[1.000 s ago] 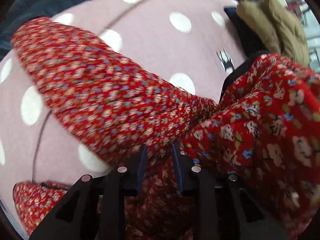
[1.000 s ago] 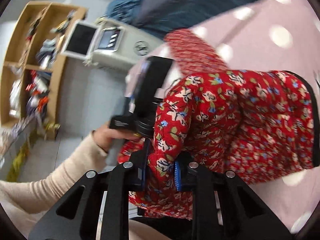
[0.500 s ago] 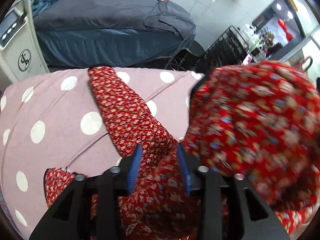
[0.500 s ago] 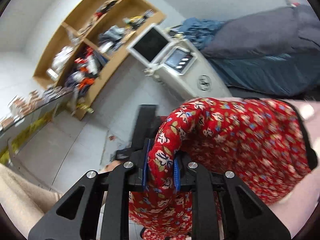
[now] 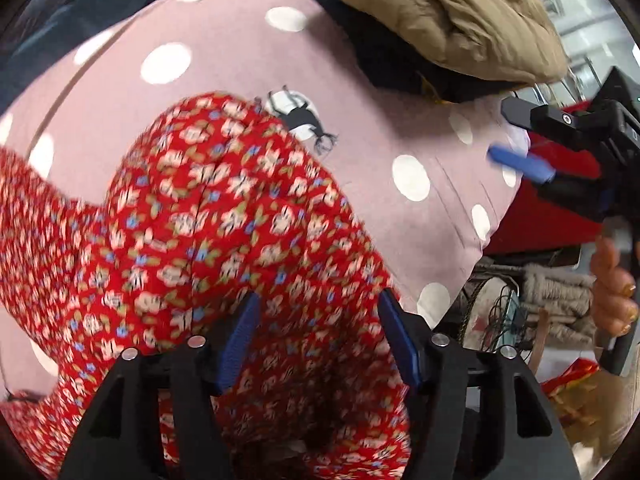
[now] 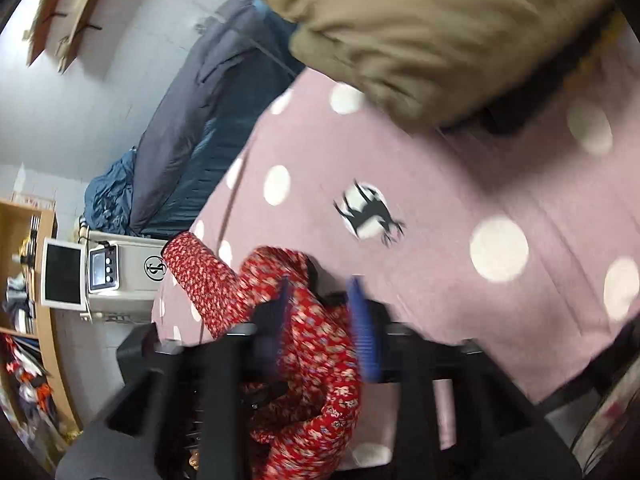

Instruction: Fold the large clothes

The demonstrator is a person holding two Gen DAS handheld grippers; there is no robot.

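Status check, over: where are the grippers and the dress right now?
Left gripper and right gripper: jaws just opened, cloth loose between them. Red flowered dress on the dotted pink cover. Tan jacket at far edge.

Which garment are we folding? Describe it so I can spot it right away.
Find the pink dotted sheet covering the work surface. The dress lies bunched on its near side, under the left tongs. It is red with small flowers, unlike the plain tan jacket at the far edge.
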